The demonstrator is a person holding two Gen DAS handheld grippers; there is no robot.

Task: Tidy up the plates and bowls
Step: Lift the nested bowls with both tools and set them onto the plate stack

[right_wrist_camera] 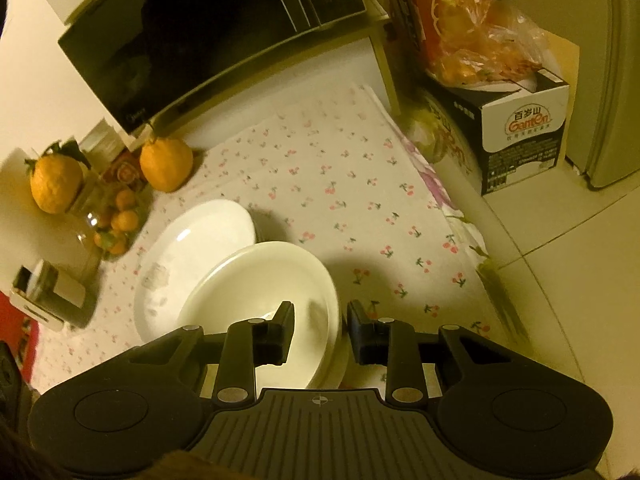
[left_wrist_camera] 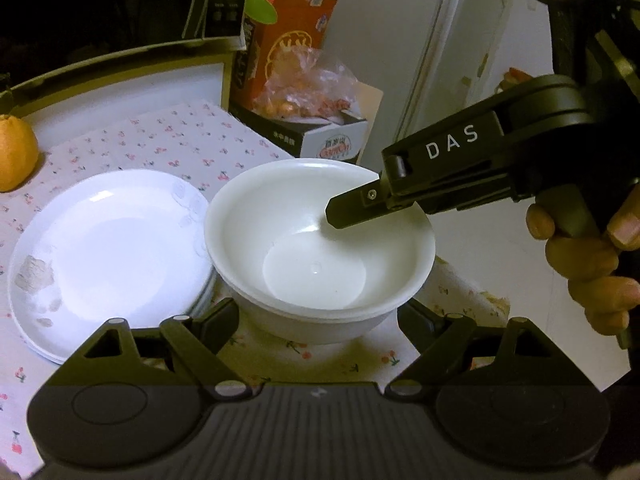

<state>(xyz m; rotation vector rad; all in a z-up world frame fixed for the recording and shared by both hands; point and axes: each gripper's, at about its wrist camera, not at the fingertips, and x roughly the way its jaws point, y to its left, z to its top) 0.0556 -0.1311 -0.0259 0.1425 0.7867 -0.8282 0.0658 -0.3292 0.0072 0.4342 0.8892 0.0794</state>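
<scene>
A stack of white bowls [left_wrist_camera: 320, 256] stands on the flowered cloth, beside a stack of white plates [left_wrist_camera: 108, 256] to its left. My left gripper [left_wrist_camera: 316, 320] is open, its fingers spread on either side of the bowl stack's near base. My right gripper [right_wrist_camera: 318, 330] is open astride the bowls' right rim [right_wrist_camera: 320, 280], one finger inside, one outside; it shows in the left wrist view [left_wrist_camera: 348, 210] with a fingertip inside the top bowl. The plates [right_wrist_camera: 192, 252] lie behind the bowls in the right wrist view.
An orange [left_wrist_camera: 14, 152] sits left of the plates; two oranges [right_wrist_camera: 166, 164] and a jar of small fruit [right_wrist_camera: 114, 224] stand by the microwave [right_wrist_camera: 200, 28]. Cardboard boxes [right_wrist_camera: 520, 132] and a bag stand beyond the table's right edge [right_wrist_camera: 476, 240].
</scene>
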